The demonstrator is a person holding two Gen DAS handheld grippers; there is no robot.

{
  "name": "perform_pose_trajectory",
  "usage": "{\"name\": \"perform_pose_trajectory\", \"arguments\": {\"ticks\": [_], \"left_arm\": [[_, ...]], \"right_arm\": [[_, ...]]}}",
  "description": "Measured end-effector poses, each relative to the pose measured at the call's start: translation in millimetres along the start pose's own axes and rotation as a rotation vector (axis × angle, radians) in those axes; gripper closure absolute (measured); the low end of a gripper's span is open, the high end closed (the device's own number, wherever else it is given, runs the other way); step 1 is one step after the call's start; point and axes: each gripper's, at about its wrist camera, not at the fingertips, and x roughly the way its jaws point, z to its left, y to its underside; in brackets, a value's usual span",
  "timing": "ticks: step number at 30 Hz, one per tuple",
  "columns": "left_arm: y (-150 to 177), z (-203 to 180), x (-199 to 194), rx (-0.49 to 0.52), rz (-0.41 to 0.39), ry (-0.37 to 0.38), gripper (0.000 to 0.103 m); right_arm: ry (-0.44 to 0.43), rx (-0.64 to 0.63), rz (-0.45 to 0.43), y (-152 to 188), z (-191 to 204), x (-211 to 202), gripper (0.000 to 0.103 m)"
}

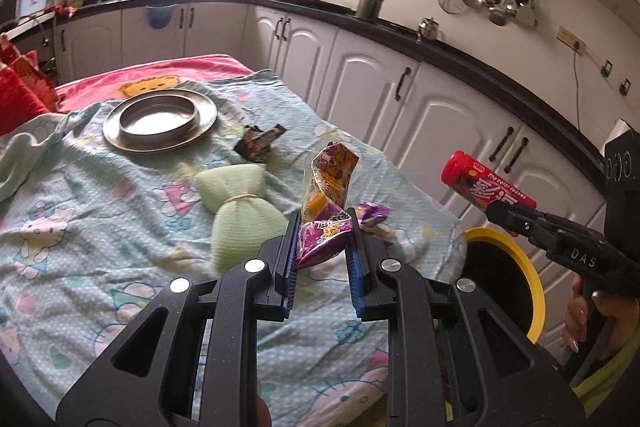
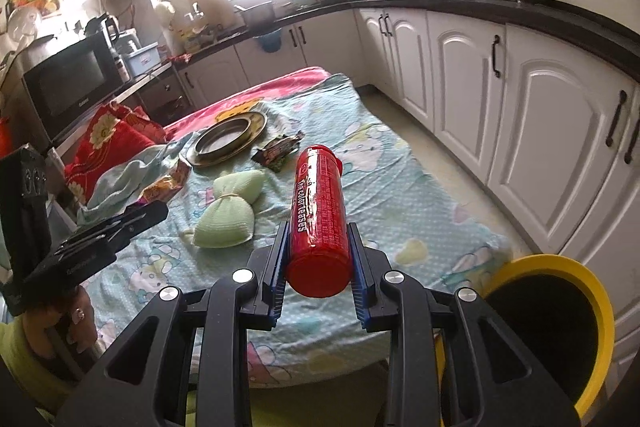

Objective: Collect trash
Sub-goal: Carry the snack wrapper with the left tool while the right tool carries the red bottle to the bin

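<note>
Left wrist view: a purple and orange snack wrapper (image 1: 326, 215) is pinched in the left tool (image 1: 323, 231), raised above the bed (image 1: 80, 247).
Right wrist view: a red candy tube (image 2: 318, 223) is clamped in the right tool (image 2: 319, 247).
Bin: a yellow-rimmed trash bin (image 2: 592, 311) is seen beside the bed corner.
Left on bed: a dark wrapper (image 1: 258, 143), beside a metal plate (image 1: 160, 119) and a green pouch (image 1: 236, 211).

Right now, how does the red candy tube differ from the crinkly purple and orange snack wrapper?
The red cylindrical candy tube is rigid and smooth; the crinkly purple and orange snack wrapper is soft and crumpled. The tube sits in the right hand-held gripper, the wrapper in the left hand-held gripper. Both are clamped and off the bed.
</note>
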Motion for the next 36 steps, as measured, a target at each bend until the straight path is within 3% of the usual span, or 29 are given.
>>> {"name": "perform_pose_trajectory", "arguments": {"ticks": [22,36], "left_arm": [[12.8,-69.4,7.6,0.151,0.023,0.099,0.088],[27.2,-111.1,20.0,0.249,0.056,0.160,0.088]], "right_arm": [[0.104,0.117,-0.084,29.8,-55.5,-57.6,0.077],[0.184,0.201,-0.094,60.9,-89.5,-84.5,0.077]]}}
